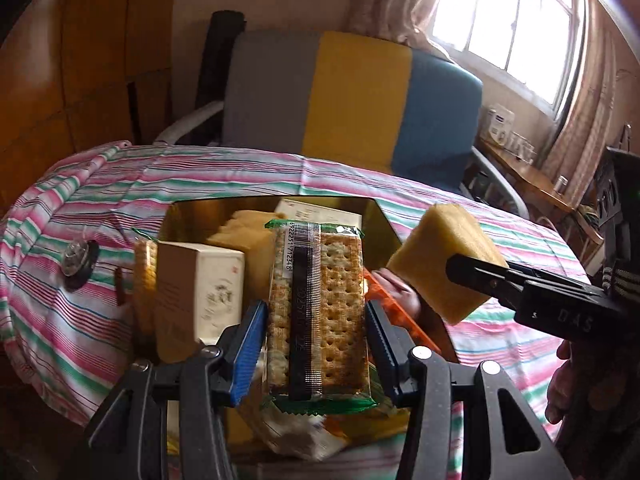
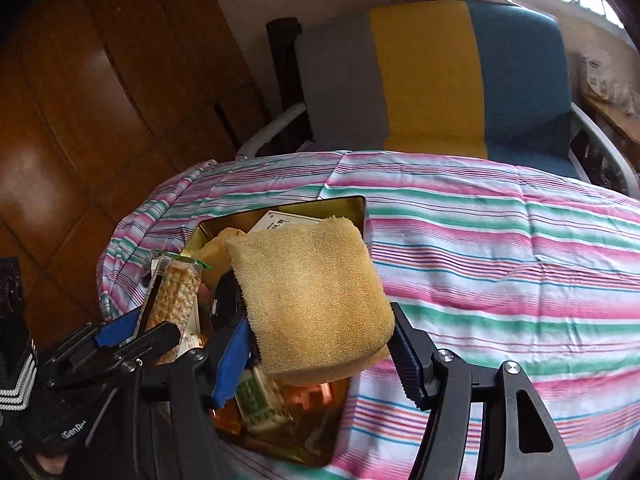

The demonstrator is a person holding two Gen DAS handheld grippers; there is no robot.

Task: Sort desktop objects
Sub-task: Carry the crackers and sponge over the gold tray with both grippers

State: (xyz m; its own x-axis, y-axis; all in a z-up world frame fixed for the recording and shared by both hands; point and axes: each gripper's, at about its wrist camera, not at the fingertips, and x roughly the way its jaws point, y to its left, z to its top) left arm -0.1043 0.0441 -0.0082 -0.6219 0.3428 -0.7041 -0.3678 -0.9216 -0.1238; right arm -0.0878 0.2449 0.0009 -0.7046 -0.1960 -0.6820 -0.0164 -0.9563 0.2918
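On the cracker packet [image 1: 318, 312] I hold in my left gripper [image 1: 316, 320], I read a barcode number printed sideways near its top end: roughly 692225171234, with a last digit I take for an 8. Darker embossed digits run down the packet's black seam strip, too faint for me to make out. On the black body of my right gripper [image 1: 478, 276], seen from the left wrist, pale characters read about "045". From the right wrist, the left gripper's body [image 2: 74, 434] shows white lettering "GenRo", cut off. The white box [image 1: 200, 292] carries print too small for me to read.
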